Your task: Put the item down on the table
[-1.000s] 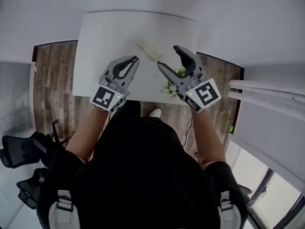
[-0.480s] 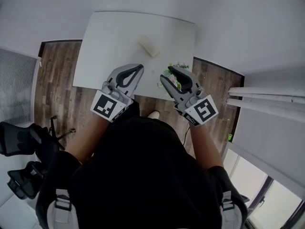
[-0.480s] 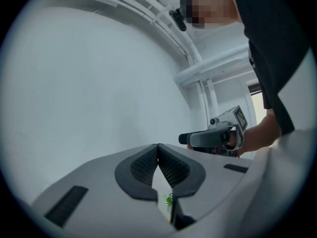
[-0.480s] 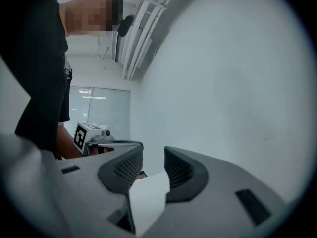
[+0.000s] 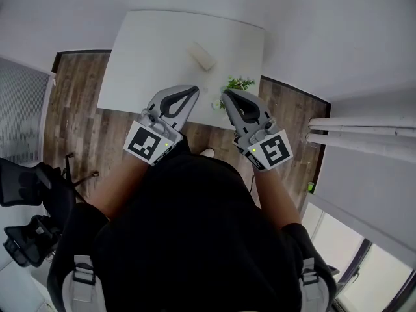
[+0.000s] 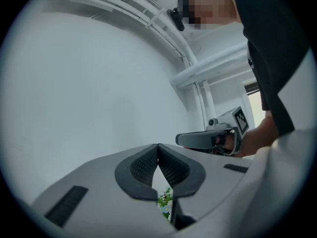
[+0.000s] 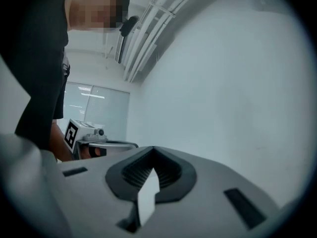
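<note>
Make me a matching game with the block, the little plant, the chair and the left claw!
Things:
1. block
2. plant
3. chair
4. left claw

Descriptions:
A. green
B. shut, with nothing in it
C. black, on the floor
D. beige, lying on the table

Pairs: 1-D, 2-A, 3-C, 4-B

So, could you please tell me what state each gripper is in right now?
Left gripper: shut, empty.
Right gripper: just closed, now shut, empty.
</note>
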{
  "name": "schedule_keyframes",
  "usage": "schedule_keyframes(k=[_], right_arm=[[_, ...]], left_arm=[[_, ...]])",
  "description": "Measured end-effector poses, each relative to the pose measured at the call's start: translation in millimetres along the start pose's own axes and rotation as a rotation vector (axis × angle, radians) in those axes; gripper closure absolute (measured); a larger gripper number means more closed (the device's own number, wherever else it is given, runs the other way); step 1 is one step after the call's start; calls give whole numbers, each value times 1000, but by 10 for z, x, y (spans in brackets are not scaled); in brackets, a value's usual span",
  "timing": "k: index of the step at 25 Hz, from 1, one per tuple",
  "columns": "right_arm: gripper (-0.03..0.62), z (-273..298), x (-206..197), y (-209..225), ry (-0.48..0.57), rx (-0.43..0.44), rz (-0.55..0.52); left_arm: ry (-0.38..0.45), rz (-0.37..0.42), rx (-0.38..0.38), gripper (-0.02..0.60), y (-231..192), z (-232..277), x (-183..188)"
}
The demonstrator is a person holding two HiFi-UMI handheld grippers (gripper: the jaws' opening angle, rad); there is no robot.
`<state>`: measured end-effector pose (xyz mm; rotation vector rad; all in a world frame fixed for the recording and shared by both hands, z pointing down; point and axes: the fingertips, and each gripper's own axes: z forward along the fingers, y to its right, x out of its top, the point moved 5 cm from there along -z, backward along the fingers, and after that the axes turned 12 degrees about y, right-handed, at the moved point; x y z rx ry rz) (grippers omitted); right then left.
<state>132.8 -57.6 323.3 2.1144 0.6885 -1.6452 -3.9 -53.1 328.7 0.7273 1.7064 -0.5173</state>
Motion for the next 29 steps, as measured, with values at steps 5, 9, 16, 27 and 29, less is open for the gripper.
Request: schedule_keyframes(k=[5,9,16,27,29], right_arm=[[592,-38,-34,-42,-12,0,-17],[592,-37,-29,-60,-11,-2,-17],[592,-49,-37,-51,-16,-11,-3],[592,-84,-42,-53,-22,-9,0],[592,-92,-43,-54,-24,-4,0]], left_arm=[[-6,-11,-1,586,43,-10,-2],[-2,0,0,586,28,-24,-28],[-8,-3,-1,586,33,-16,-54],[-18,-7,-1,586,71,5,-68],[-17,-5,1,586,81,10,-69]])
